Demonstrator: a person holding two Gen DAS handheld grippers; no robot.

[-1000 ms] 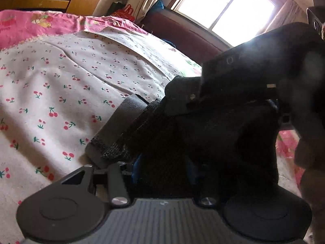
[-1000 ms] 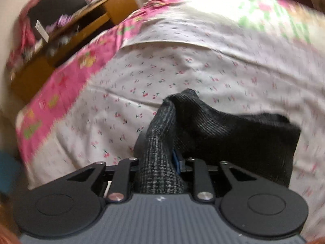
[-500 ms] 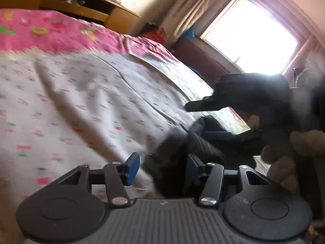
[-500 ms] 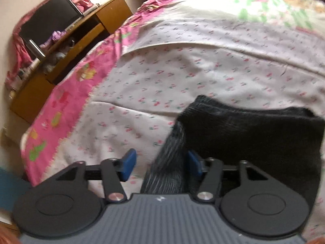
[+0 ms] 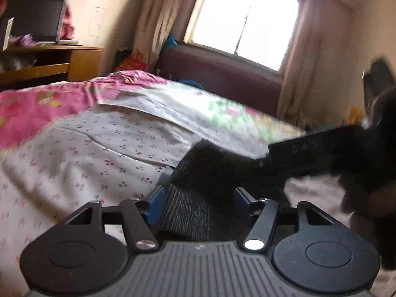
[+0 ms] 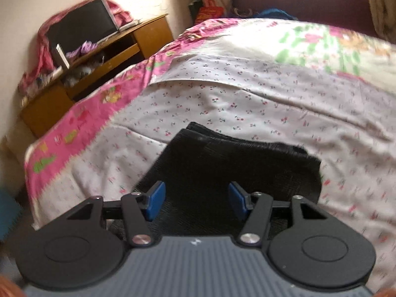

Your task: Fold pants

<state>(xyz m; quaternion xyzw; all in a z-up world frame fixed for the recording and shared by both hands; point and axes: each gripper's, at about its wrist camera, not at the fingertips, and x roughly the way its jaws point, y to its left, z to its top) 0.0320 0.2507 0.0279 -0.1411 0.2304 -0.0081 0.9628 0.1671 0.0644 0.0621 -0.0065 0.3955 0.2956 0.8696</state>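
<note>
Sunlight from a two-pane window (image 5: 243,21) falls into a bedroom where a bed (image 6: 309,104) fills most of both views, spread with a white cherry-print sheet (image 6: 222,99) over a pink floral cover (image 6: 81,113). Behind the bed stand a dark red headboard (image 5: 220,74), pale curtains (image 5: 158,17) and a wooden desk (image 6: 104,57) against the wall, cluttered with a dark screen (image 6: 79,27) and pink cloth.

Dark knitted pants (image 6: 230,163) lie on the sheet as a folded, roughly rectangular stack near the front edge of the bed. From the right wrist camera, the right gripper (image 6: 196,200) hangs just above the near part of the stack with its blue-padded fingers (image 6: 154,199) apart and nothing pressed between them; its jaws have just been opening.

From the left wrist camera, the left gripper (image 5: 196,204) also has its fingers (image 5: 156,203) spread, having just been opening. A fold of the pants (image 5: 195,198) rises between the pads, which look clear of the cloth. The right gripper's dark body (image 5: 316,148) reaches in from the right edge, blurred, with part of a hand (image 5: 371,203) below it.
</note>
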